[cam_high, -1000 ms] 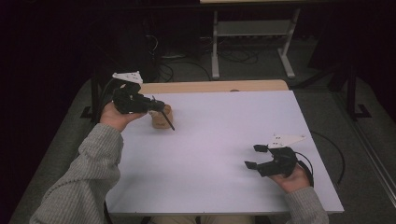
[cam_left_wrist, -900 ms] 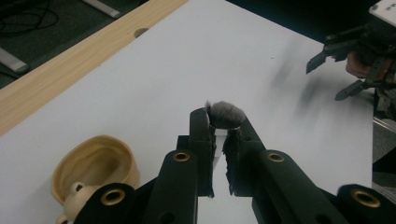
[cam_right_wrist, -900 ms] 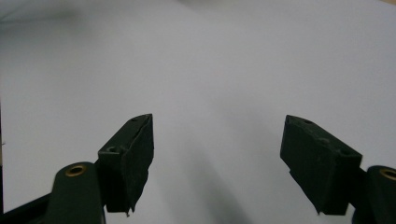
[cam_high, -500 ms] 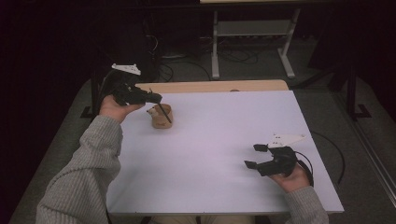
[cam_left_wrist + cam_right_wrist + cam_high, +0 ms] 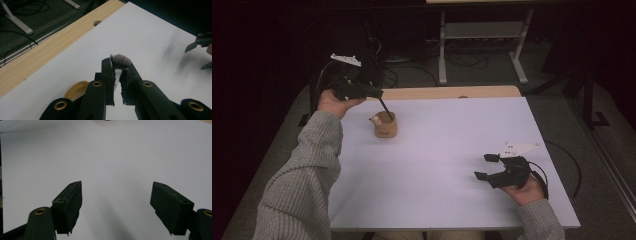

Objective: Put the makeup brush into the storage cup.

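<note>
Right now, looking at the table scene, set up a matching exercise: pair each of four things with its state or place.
1 left gripper
2 right gripper
3 brush
4 wooden cup

a jaws open, empty
b standing on the white tabletop
c shut on a brush
d bristle end sticking out past the jaws

Pairs: 1-c, 2-a, 3-d, 4-b

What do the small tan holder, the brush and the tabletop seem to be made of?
Small tan holder: probably wood or glazed ceramic, with a smooth warm-tan surface. Dark-handled brush: soft grey bristles, looking like hair or synthetic fibre, with a thin black stick. Tabletop: a matt white sheet over pale wood-grain board.
</note>
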`<state>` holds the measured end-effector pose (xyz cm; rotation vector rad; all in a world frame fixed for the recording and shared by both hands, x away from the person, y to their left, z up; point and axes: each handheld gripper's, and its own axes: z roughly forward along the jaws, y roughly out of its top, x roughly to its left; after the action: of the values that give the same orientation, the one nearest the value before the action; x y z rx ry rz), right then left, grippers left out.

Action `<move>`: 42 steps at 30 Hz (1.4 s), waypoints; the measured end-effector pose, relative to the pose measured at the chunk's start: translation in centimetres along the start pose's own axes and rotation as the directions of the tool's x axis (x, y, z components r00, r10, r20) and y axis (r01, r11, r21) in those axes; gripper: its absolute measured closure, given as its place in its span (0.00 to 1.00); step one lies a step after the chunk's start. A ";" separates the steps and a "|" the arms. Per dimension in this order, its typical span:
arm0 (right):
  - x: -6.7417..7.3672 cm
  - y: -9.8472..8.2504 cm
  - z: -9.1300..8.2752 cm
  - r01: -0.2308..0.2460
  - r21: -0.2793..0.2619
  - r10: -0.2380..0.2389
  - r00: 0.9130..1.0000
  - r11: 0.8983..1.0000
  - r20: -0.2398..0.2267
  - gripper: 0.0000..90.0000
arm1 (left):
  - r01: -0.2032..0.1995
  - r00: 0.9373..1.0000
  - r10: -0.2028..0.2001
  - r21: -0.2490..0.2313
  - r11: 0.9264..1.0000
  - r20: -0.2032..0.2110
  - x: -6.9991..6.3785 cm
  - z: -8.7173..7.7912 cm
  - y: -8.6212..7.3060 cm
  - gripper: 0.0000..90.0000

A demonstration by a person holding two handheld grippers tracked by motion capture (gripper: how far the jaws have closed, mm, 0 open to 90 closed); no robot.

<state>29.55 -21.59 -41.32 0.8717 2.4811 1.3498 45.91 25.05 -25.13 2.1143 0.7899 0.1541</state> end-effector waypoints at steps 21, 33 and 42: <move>-0.3 -0.1 -0.5 0.014 0.012 -0.014 1.000 1.000 0.014 0.28 | 0.090 0.993 -0.089 0.008 0.996 -0.080 2.5 0.6 -1.3 0.91; -0.4 -0.1 -0.4 0.007 0.019 -0.008 1.000 1.000 0.013 0.27 | 0.106 0.990 -0.105 0.005 0.994 -0.091 3.1 1.0 -1.6 0.91; -0.6 -0.2 -0.6 0.000 0.004 0.000 1.000 1.000 0.015 0.27 | 0.116 0.989 -0.115 0.007 0.993 -0.094 3.4 1.8 -1.5 0.91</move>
<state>29.67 -22.42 -41.17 0.8798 2.4738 1.3338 48.51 26.50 -27.96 2.0788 0.9689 0.1871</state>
